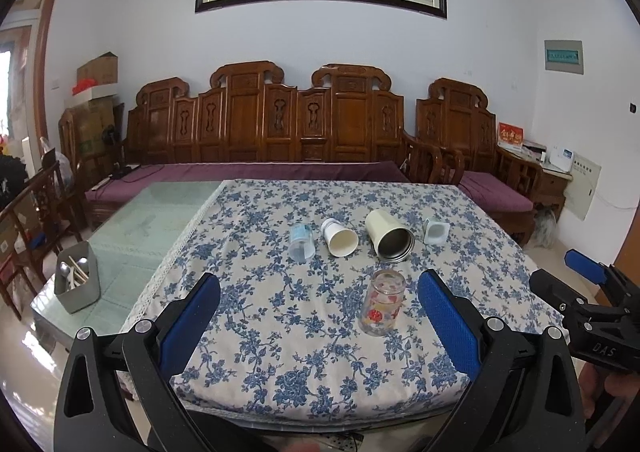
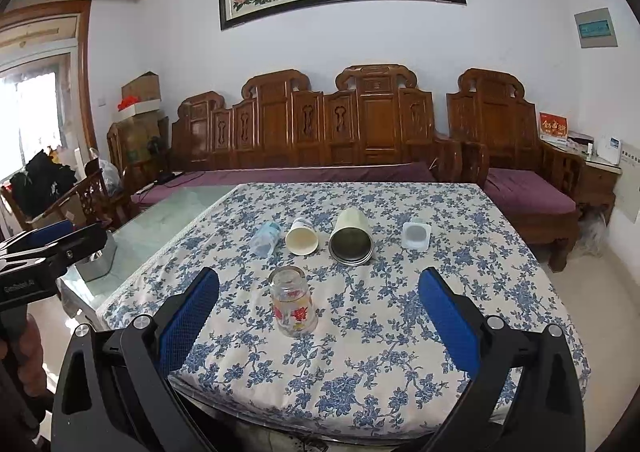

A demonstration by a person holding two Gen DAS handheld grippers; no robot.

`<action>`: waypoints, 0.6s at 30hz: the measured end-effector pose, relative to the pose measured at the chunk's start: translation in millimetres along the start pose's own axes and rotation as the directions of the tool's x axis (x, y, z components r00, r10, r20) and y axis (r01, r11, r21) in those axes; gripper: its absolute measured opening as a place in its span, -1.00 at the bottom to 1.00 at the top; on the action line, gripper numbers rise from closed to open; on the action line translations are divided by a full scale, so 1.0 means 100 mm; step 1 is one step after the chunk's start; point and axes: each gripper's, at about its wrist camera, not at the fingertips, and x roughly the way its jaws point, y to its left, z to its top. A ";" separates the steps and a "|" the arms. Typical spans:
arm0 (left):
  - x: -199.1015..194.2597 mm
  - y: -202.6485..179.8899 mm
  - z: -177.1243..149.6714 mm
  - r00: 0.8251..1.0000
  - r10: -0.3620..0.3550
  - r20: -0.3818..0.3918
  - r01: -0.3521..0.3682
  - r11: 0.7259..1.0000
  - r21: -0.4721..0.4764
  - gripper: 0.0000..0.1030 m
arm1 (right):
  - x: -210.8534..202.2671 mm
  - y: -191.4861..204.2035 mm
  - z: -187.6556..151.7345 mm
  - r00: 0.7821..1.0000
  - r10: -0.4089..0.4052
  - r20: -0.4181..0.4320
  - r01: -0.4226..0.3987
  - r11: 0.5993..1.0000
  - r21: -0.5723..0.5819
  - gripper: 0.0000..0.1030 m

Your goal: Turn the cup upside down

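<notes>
A clear glass cup with red and yellow flower prints (image 1: 381, 303) stands on the floral tablecloth (image 1: 320, 352), wider end on the cloth; it also shows in the right wrist view (image 2: 293, 302). My left gripper (image 1: 319, 306) is open and empty, held over the near table edge, the glass just inside its right finger. My right gripper (image 2: 319, 304) is open and empty, the glass just inside its left finger. The right gripper also shows at the right edge of the left wrist view (image 1: 592, 288).
Behind the glass lie a clear plastic cup (image 1: 302, 243), a white paper cup (image 1: 339, 237), a cream steel tumbler (image 1: 389, 235) and a small white cup (image 1: 435, 231), all on their sides. A grey utensil holder (image 1: 77, 284) stands on the glass tabletop at left. A wooden bench (image 1: 280, 124) lines the wall.
</notes>
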 end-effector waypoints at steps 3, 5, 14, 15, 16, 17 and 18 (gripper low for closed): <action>-0.01 0.00 -0.01 1.000 -0.001 0.001 0.001 1.000 0.000 0.85 | 0.00 0.00 0.00 1.000 0.000 0.000 0.000 1.000 0.001 0.95; -0.01 -0.01 -0.01 1.000 0.000 0.002 0.000 1.000 0.000 0.85 | 0.00 0.00 0.00 1.000 0.001 0.000 -0.001 1.000 0.001 0.95; -0.02 -0.01 -0.02 1.000 -0.003 0.002 0.003 1.000 -0.001 0.85 | 0.00 0.00 0.00 1.000 0.000 0.001 0.000 1.000 0.000 0.95; -0.02 -0.01 -0.02 1.000 -0.002 0.002 0.002 1.000 -0.001 0.85 | 0.00 0.00 0.00 1.000 -0.001 0.001 0.001 1.000 -0.001 0.95; -0.02 -0.01 -0.02 1.000 -0.003 0.003 0.003 1.000 -0.001 0.85 | 0.00 0.00 0.00 1.000 0.000 0.000 0.000 1.000 0.001 0.95; -0.02 -0.01 -0.02 1.000 -0.004 0.003 0.004 1.000 -0.002 0.85 | 0.00 0.00 0.00 1.000 0.001 0.000 -0.001 1.000 0.001 0.95; -0.02 -0.01 -0.02 1.000 -0.005 0.003 0.005 1.000 -0.001 0.85 | 0.00 0.00 0.00 1.000 -0.001 0.000 0.001 1.000 0.000 0.95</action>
